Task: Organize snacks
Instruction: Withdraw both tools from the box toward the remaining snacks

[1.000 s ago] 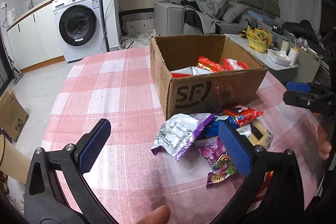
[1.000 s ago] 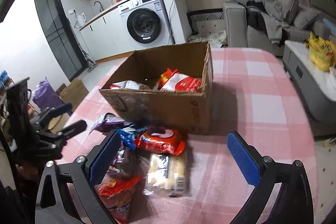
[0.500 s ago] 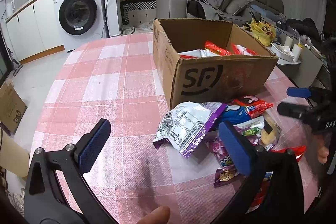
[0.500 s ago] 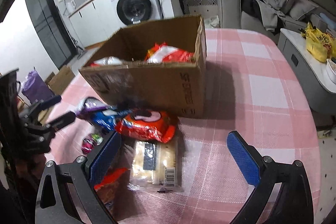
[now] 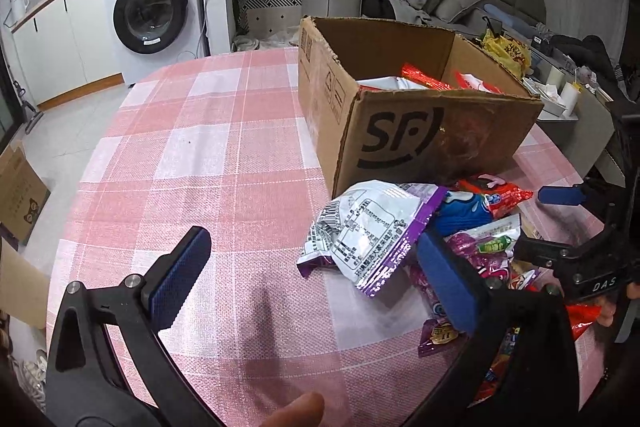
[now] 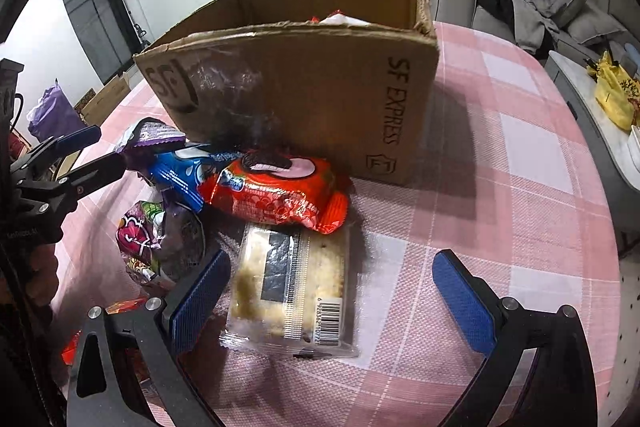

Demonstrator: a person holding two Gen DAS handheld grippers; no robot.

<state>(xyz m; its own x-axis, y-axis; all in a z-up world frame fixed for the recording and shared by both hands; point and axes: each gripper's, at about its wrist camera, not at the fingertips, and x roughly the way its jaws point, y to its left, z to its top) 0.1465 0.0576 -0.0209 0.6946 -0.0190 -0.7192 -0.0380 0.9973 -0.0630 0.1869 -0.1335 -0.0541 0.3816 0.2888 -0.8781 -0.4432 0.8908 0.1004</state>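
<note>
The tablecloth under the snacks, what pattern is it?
Pink and white checked tablecloth; left wrist view shows it best.

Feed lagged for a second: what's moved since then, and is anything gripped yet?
Both grippers came in lower over the snack pile. The right gripper is open around the clear cracker pack; the left gripper is open, empty. The cardboard box and snacks stayed put.
</note>
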